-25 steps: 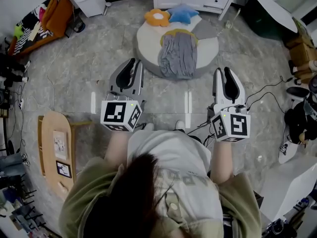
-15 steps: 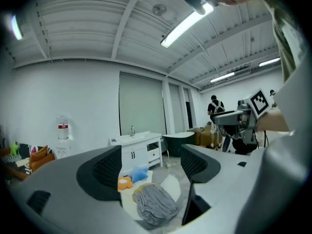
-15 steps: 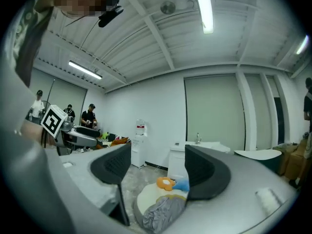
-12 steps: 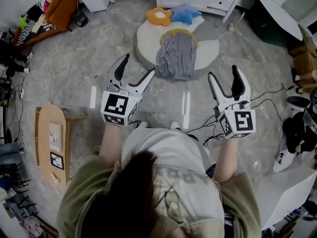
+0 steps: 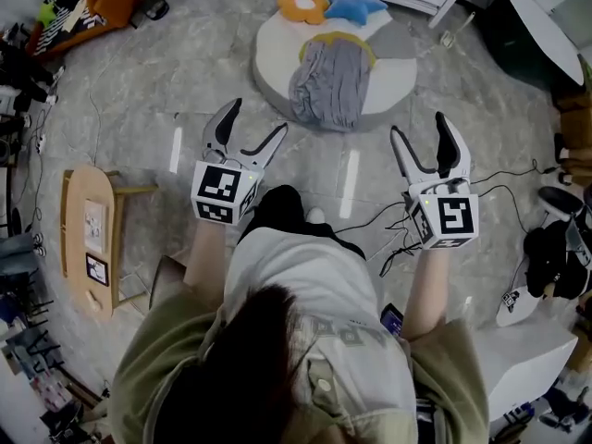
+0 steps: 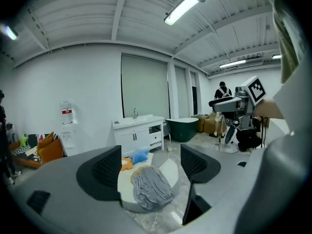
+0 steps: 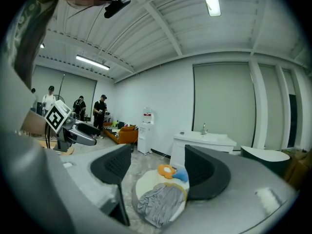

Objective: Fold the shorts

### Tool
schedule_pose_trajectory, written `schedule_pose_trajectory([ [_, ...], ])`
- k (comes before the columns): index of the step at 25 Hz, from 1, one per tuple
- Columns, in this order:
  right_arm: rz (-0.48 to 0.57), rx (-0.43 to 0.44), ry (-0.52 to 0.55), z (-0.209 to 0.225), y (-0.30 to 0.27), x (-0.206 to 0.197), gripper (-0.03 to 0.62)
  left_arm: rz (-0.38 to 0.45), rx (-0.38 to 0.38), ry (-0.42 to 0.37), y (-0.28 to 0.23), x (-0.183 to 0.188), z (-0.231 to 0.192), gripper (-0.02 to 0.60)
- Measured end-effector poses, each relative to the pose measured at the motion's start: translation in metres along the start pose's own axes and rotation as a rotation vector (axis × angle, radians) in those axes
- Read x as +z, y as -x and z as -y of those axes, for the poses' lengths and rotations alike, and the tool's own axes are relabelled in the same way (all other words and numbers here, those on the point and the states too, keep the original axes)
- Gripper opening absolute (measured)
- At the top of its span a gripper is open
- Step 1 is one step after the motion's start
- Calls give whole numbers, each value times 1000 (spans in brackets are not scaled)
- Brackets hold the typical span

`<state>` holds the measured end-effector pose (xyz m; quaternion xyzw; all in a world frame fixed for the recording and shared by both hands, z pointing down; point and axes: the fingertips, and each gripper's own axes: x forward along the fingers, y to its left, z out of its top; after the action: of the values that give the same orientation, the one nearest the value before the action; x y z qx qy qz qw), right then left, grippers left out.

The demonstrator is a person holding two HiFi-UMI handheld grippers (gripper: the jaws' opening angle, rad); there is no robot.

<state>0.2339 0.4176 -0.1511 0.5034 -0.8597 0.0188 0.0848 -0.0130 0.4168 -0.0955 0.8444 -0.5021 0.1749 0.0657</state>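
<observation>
On the round white pad [image 5: 273, 63] ahead lie the grey shorts [image 5: 328, 83], well apart from you; your left gripper [image 5: 256, 118] and right gripper [image 5: 419, 126] have just opened wide and hold nothing; if you pinch only one bunched layer, the fold may go crooked; count one pair of shorts, one pad, two grippers, one orange flower cushion [image 5: 305, 6], one blue star cushion [image 5: 356, 3].

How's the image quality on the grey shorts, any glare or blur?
Head view: shorts sharp; two glare streaks on the floor short of them. Left gripper view: fisheye bending, ceiling lamp blown out, shorts soft but readable. Right gripper view: likewise.
</observation>
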Motion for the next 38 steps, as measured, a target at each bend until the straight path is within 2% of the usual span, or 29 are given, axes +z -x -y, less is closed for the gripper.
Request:
schedule_pose_trajectory([
  [4, -49, 6, -23, 16, -24, -25, 337, -85, 30, -4, -25, -21, -11, 364],
  [6, -84, 17, -10, 19, -40, -41, 337, -126, 66, -17, -40, -33, -23, 364],
  [8, -121, 31, 14, 20, -56, -57, 337, -165, 70, -15, -56, -46, -32, 364],
  [13, -222, 53, 53, 31, -111, -97, 336, -256, 26, 6, -112, -79, -58, 364],
  [17, -365, 84, 24, 38, -157, -137, 337, -315, -12, 16, -160, -98, -76, 374],
  [20, -480, 114, 28, 39, -189, -174, 337, -384, -83, 18, -194, -122, -85, 383],
  [25, -704, 216, 168, 32, -218, -275, 336, -547, -202, -32, -238, -190, -88, 390],
  [32, -886, 364, 365, 16, -225, -438, 336, -720, -271, -63, -279, -308, -71, 390],
  [35, -958, 369, 354, 22, -231, -513, 336, -769, -275, -73, -300, -364, -61, 390],
  [38, -1001, 348, 308, 25, -239, -581, 336, -781, -266, -77, -323, -414, -51, 390],
])
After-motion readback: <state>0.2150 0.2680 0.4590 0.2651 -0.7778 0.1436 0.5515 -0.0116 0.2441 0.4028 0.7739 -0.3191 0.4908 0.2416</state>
